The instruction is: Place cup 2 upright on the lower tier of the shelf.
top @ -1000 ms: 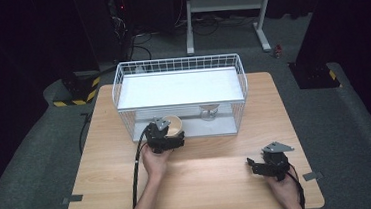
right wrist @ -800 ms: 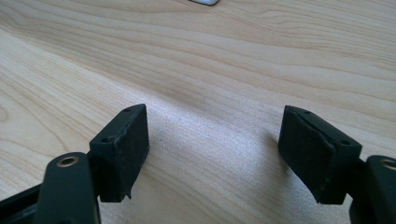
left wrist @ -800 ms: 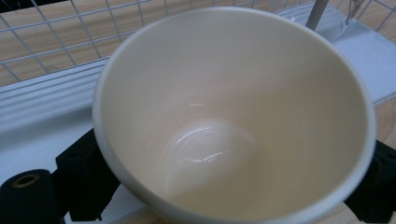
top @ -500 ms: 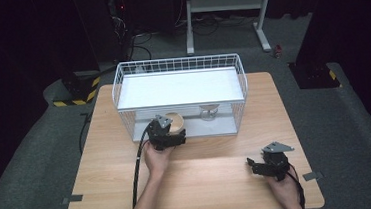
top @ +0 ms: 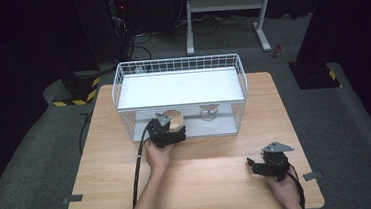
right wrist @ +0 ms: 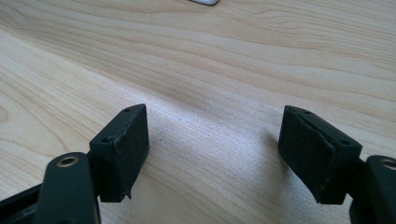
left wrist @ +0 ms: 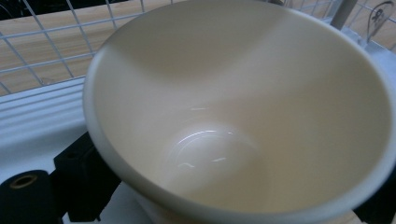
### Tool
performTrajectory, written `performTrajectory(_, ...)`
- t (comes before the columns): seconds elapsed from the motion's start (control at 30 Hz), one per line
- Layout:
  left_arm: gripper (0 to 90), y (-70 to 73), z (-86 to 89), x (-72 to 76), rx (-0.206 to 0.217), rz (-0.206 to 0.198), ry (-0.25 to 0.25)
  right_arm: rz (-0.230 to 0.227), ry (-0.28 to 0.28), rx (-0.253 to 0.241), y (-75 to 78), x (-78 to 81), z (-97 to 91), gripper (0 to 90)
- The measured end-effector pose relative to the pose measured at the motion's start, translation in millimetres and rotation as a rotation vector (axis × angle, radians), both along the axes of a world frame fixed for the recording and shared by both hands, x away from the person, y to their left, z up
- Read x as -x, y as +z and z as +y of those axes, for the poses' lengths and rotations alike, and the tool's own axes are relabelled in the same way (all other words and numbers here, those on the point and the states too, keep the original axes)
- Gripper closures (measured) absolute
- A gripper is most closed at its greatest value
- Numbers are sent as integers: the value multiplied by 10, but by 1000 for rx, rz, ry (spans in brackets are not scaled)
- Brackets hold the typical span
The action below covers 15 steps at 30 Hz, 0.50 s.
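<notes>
At a wooden table [top: 105,191], a person's left hand [top: 156,158] holds the left tool [top: 175,133] at the open front of a white wire rack [top: 178,64], where it grips a cream cup [top: 175,119] at the lower shelf. In the left gripper view the cup [left wrist: 243,116] is tipped with its mouth toward the camera, its glossy inside empty; one black jaw presses against the outer wall at lower left and the other shows at the lower right edge, so the tool is clamped on the cup across its width. White wire mesh and the rack's ribbed white floor [left wrist: 32,116] lie just behind the cup. A stemmed glass [top: 207,113] stands on the same lower shelf, to the right of the cup and apart from it. The right tool [top: 255,165] rests low over the near right part of the table, well apart from the rack, held by the right hand [top: 285,189]. In the right gripper view its jaws stand parted with only bare wood [right wrist: 210,93] between them.
</notes>
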State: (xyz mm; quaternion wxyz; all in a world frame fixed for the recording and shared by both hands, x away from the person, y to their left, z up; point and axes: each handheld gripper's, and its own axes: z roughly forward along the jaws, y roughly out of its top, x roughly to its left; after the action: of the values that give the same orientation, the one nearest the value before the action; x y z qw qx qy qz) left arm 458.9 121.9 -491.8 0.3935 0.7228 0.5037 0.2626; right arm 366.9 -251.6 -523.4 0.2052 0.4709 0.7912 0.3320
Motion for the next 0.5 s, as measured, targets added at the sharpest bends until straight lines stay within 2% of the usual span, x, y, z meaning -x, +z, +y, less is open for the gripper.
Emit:
performTrajectory(0.07, 85, 1, 11, -13, -11, -5, 5, 0, 0, 0, 0, 1, 0, 247)
performTrajectory(0.13, 85, -4, 9, -26, 3, -7, 16, -2, 2, 2, 0, 0, -2, 247)
performTrajectory(0.2, 84, 8, 7, -50, -11, 12, 5, -2, 2, 2, -1, 1, -2, 247)
performTrajectory(0.23, 83, 17, 4, -67, -33, 9, 16, -2, 2, 2, 0, 0, -2, 247)
performTrajectory(0.3, 81, 13, -8, -72, -22, 21, 15, -2, 2, 2, -1, 1, -2, 247)
performTrajectory(0.37, 80, 12, -20, -72, -22, 22, 26, -3, 2, 2, 0, 1, -3, 247)
performTrajectory(0.4, 80, 15, -22, -73, -42, 8, 30, -3, 2, 2, -1, 2, -3, 247)
performTrajectory(0.47, 79, 9, -35, -67, -20, 23, 32, -3, 2, 2, -1, 2, -3, 247)
performTrajectory(0.5, 78, 19, -19, -70, -43, 11, 34, -3, 2, 2, 0, 2, -3, 247)
